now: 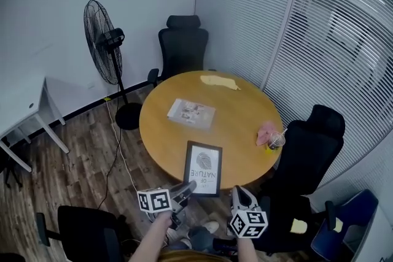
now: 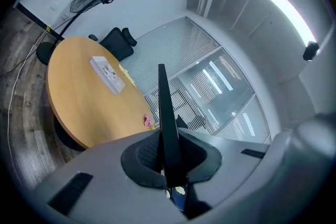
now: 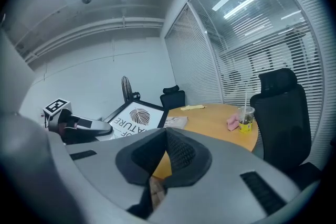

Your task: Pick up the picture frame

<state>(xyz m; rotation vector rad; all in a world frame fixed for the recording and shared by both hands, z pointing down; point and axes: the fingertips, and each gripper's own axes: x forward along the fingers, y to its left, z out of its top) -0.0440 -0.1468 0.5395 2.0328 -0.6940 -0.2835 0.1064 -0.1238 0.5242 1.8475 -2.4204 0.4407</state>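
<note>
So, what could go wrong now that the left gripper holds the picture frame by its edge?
1. The left gripper pinches the picture frame at one thin edge only, so the frame may pivot or slip out.
2. The right gripper is shut and off the frame, so nothing would catch it.
3. A swing to the right might hit the cup with a straw near the table rim.

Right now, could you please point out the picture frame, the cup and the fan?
picture frame [image 1: 203, 167], head view, middle of its print
cup [image 3: 245, 119], right gripper view, its side
fan [image 1: 98, 40], head view, its wire cage
</note>
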